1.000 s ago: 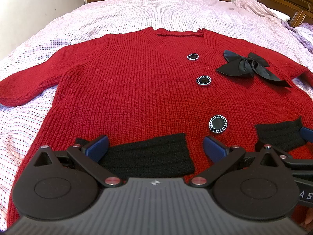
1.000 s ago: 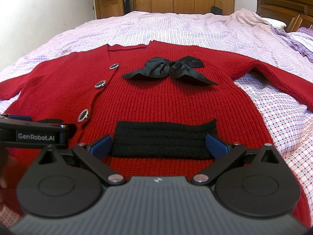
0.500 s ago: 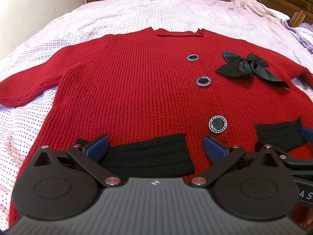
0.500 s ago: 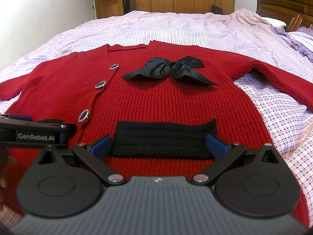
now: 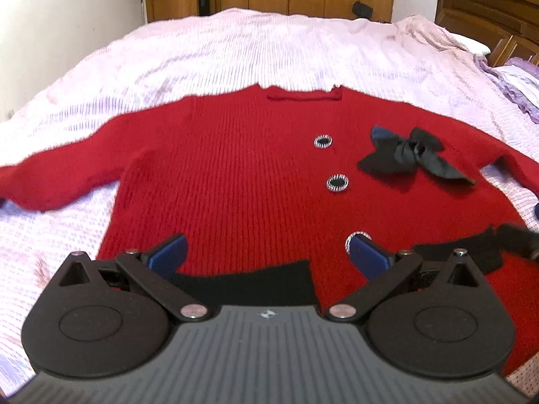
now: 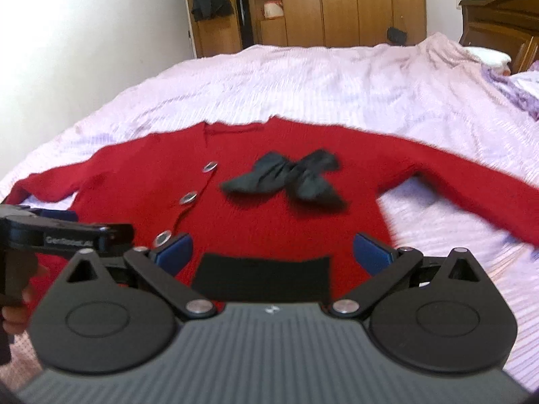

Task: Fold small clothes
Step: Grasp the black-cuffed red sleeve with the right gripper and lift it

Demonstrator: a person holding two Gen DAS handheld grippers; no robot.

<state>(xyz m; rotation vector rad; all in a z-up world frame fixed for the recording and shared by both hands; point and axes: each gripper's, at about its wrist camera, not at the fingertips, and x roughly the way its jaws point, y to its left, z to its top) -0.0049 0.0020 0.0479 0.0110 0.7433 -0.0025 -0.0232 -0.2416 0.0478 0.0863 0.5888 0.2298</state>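
A red knit cardigan lies flat, front up, on the bed, with sleeves spread, a black bow and three round buttons. It also shows in the right wrist view with its bow. My left gripper is open and empty above the left black pocket patch near the hem. My right gripper is open and empty above the right black pocket patch. The left gripper's body shows at the left of the right wrist view.
The bed is covered by a pale pink checked sheet. Wooden wardrobes stand at the far end. A dark wooden headboard and purple bedding lie at the right. A white wall runs along the left.
Both grippers have lifted and pulled back from the cardigan's hem, still open. The views now take in more of the bed and room, with motion blur.
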